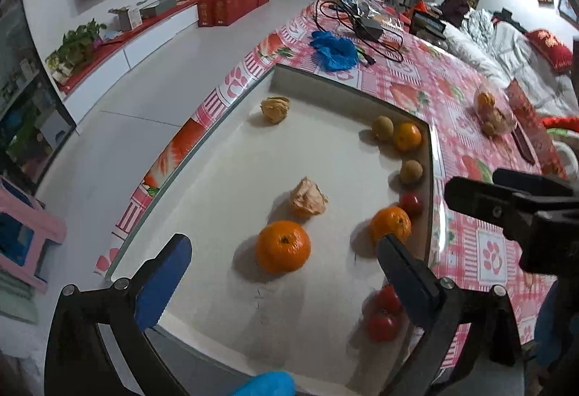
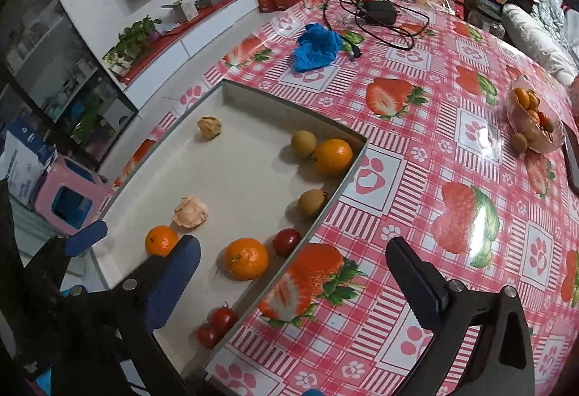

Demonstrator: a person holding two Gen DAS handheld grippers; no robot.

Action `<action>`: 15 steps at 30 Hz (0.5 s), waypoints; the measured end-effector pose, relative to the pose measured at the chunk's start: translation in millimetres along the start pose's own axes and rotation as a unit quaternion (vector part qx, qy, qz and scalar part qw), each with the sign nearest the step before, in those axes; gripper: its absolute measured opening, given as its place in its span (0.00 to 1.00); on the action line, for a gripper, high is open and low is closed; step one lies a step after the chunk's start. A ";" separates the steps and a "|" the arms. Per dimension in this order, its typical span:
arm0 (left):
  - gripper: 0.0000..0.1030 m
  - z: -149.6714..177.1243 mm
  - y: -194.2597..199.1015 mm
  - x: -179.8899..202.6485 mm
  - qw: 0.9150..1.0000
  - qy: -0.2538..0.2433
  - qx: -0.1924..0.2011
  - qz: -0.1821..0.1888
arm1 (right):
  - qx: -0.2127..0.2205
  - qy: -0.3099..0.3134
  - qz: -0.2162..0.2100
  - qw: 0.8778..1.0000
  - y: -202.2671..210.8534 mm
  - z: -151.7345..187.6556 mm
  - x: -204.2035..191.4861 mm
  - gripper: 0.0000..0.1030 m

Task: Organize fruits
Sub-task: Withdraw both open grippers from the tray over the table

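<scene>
Left gripper: fingers spread wide and released, holding nothing; hovers above the near end of the tray, framing the large orange.
Shallow white rectangular tray: lies on the surface at its left edge; holds all the fruit listed below.
Far papery husked fruit: lies alone near the tray's far left corner.
Near papery husked fruit: lies mid-tray, just beyond the large orange.
Large orange mandarin: sits on the tray floor between the left fingers, apart from both.
Second orange mandarin: sits close to the tray's right wall, beside a single red tomato.
Pair of red tomatoes: touch each other at the tray's near right corner.
Two brown-green round fruits: one touches the far orange mandarin in the far right corner; the other lies nearer along the right wall.
Right gripper: fingers released and wide apart, empty; hovers over the tray's right wall and the pink strawberry-print tablecloth.
Crumpled blue plastic item: lies on the surface beyond the tray.
Clear bag of mixed fruit: lies on the surface far right, well apart from the tray.
</scene>
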State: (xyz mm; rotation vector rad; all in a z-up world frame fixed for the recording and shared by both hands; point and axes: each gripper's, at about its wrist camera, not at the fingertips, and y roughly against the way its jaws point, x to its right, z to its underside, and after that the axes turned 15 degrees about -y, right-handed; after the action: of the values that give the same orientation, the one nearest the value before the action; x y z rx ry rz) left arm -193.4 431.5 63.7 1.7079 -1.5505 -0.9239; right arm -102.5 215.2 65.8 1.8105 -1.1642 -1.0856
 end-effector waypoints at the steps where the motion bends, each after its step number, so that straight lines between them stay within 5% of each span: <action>1: 1.00 0.1 1.2 2.6 1.000 -0.004 -0.002 -0.003 | -0.002 0.004 -0.001 1.000 1.1 0.1 -1.6 1.00; 15: 1.00 3.1 17.9 28.3 0.999 -0.038 -0.015 -0.032 | -0.003 0.054 0.014 0.998 13.6 19.4 -18.9 1.00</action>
State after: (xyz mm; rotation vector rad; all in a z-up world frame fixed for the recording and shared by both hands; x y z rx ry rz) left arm -204.1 401.7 74.8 1.7285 -1.5298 -1.0509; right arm -129.3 225.9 75.2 1.8205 -1.1182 -0.9611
